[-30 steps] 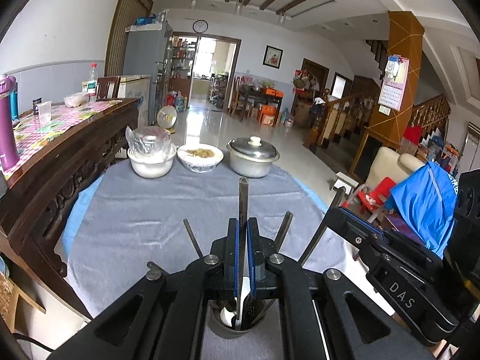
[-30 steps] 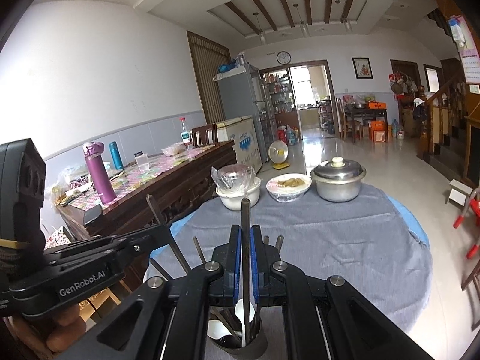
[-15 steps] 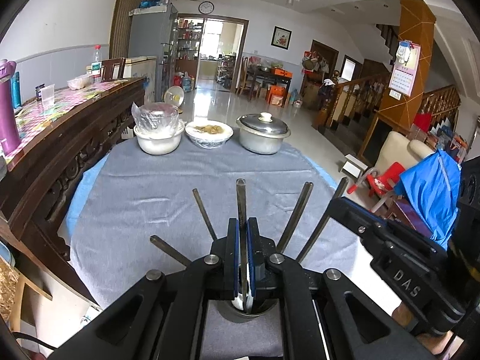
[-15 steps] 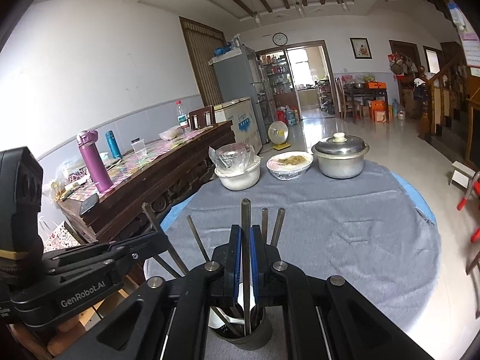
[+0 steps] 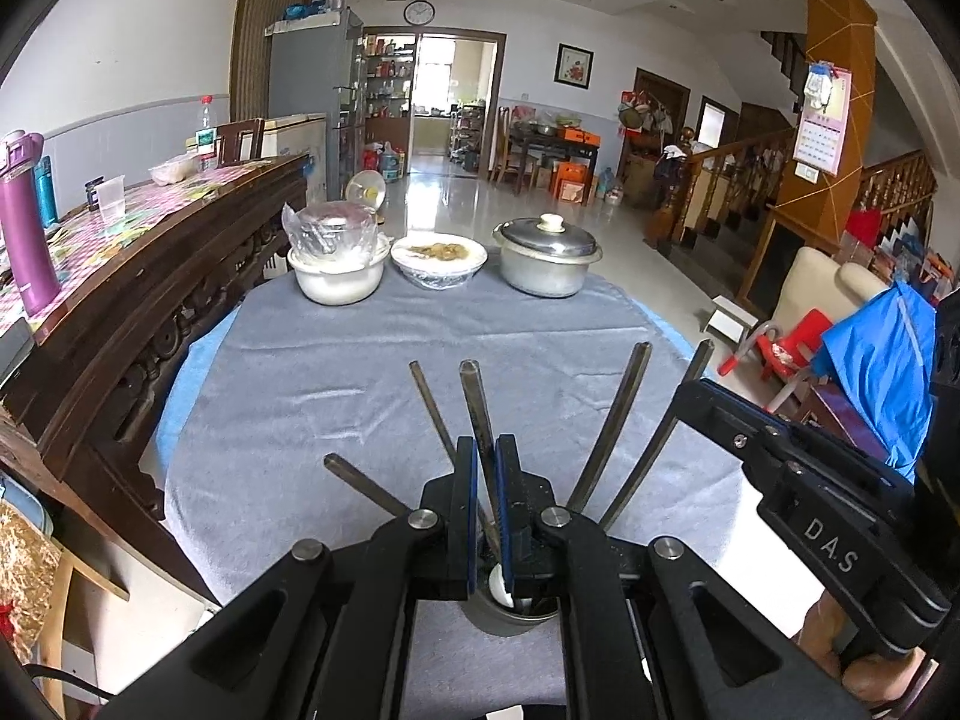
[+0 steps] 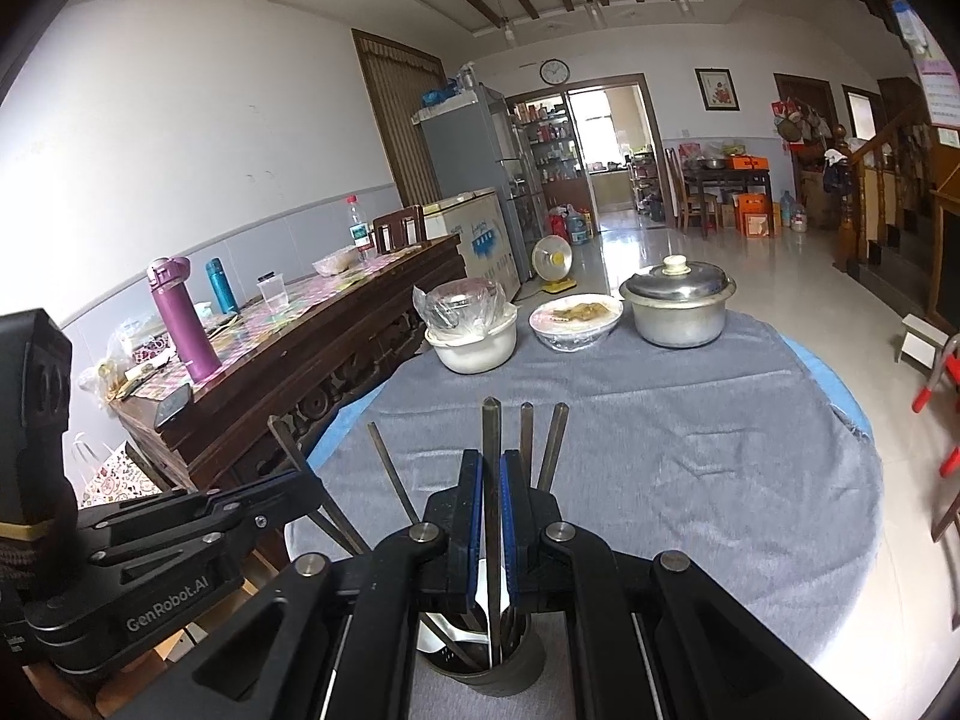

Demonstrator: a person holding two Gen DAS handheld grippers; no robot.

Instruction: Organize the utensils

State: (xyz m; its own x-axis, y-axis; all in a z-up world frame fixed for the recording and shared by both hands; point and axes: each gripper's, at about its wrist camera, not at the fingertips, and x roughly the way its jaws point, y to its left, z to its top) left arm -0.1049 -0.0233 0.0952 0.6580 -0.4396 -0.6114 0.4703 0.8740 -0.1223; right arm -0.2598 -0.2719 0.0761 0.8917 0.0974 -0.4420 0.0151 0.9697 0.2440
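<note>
holder [image 5: 516, 615] apparently nearer; chopsticks [image 5: 477, 414] lower

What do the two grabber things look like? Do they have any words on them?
Both are black. The left gripper and the right gripper each have two flat fingers lined with blue pads, and angular arms with cut-out holes joined by round silver bolts. Seen from the side, the left one has "GenRobot.AI" in pale letters, and the right one has "DAS". No cables or sleeves show.
</note>
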